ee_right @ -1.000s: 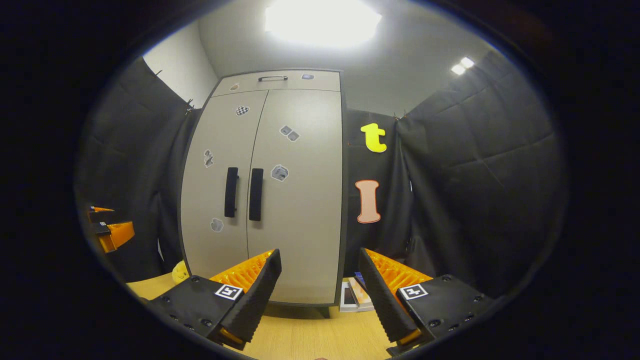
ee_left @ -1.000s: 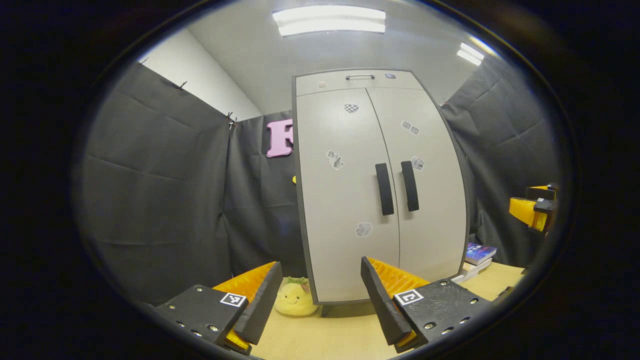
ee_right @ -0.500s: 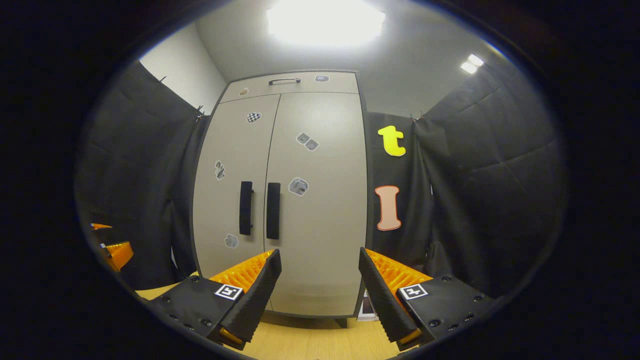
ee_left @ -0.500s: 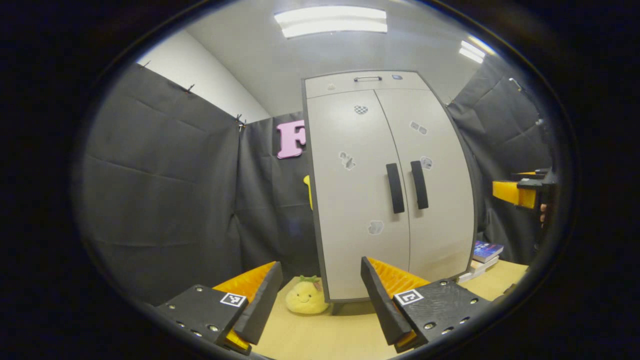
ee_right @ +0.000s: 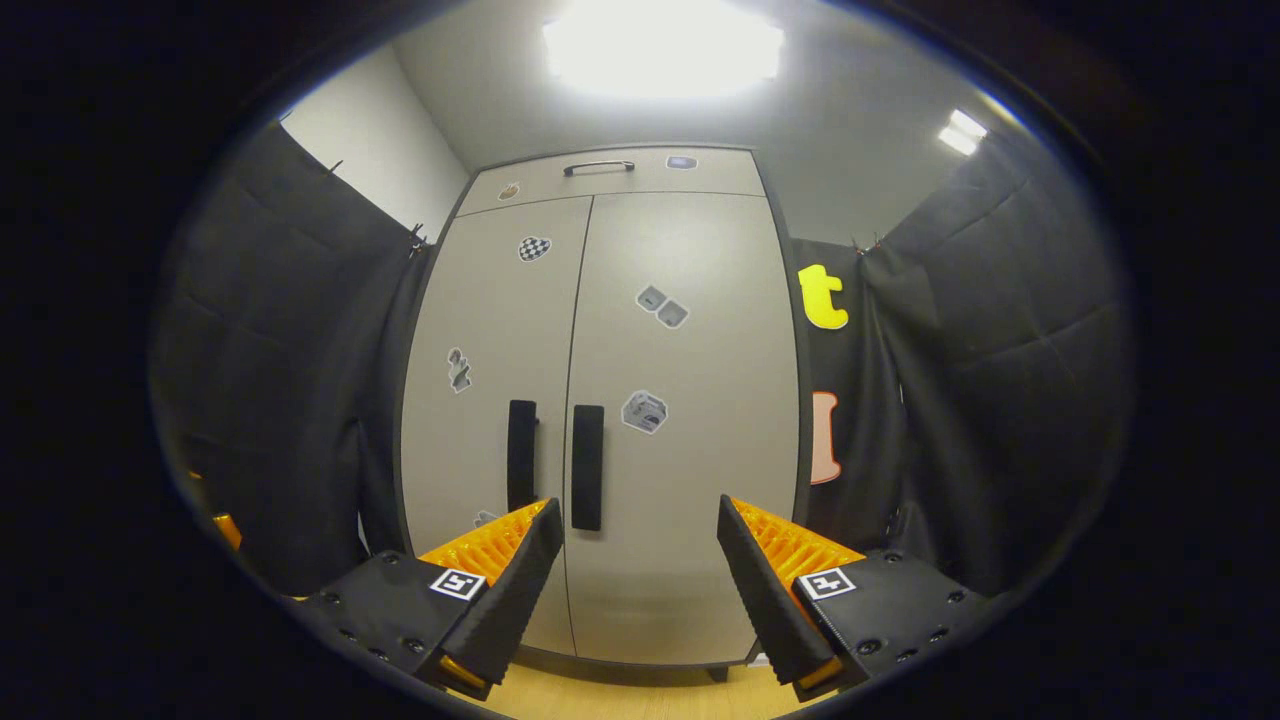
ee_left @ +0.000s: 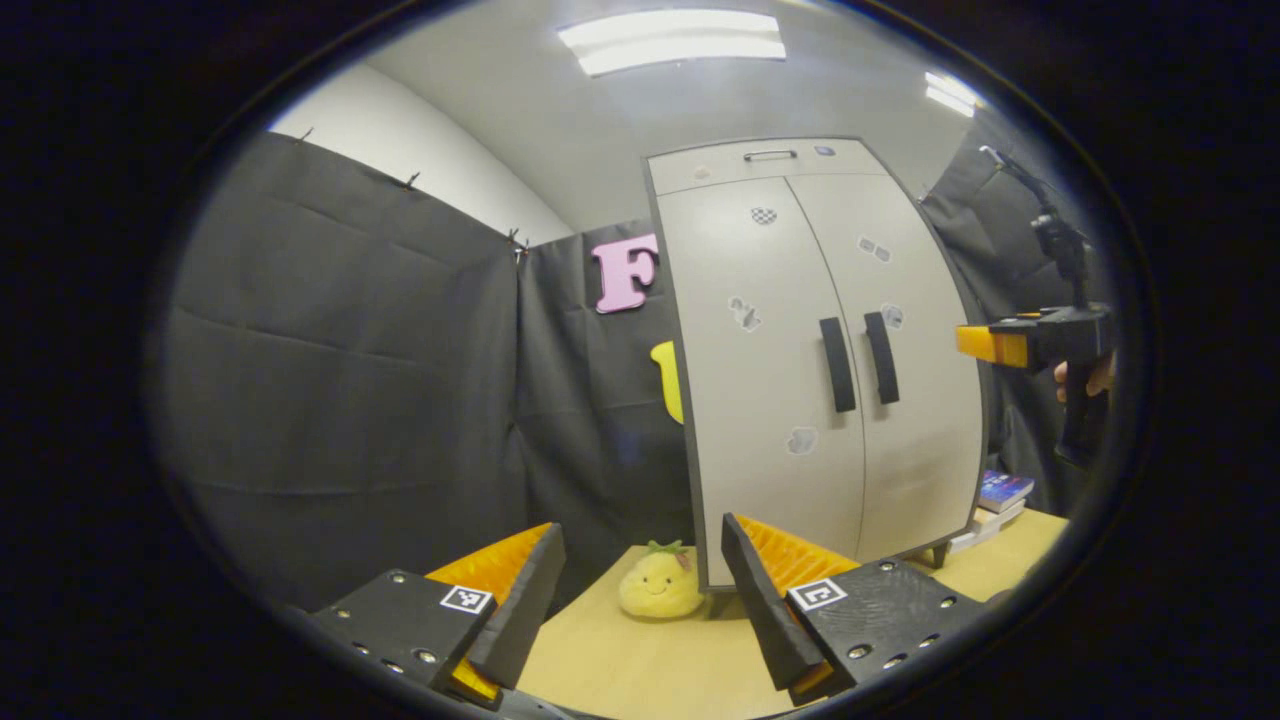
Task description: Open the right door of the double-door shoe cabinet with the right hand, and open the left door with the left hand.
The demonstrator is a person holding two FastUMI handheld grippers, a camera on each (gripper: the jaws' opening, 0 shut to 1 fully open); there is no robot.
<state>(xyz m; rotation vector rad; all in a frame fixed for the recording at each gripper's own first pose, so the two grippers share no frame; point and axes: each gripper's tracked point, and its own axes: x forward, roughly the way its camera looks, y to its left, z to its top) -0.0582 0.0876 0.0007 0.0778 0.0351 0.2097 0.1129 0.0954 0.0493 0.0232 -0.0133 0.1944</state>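
Approach comes first — steer the spread-fingered, empty right gripper (ee_right: 640,560) around the black vertical bar handle (ee_right: 587,466) of the pale grey right cabinet door (ee_right: 690,420) squarely before clamping.

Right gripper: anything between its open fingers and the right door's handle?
Nothing. In the right gripper view the right gripper faces the right door handle across bare door.

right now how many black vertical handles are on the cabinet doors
2: the left door handle and the right door handle, side by side at the centre seam. A separate metal pull sits on the top panel.
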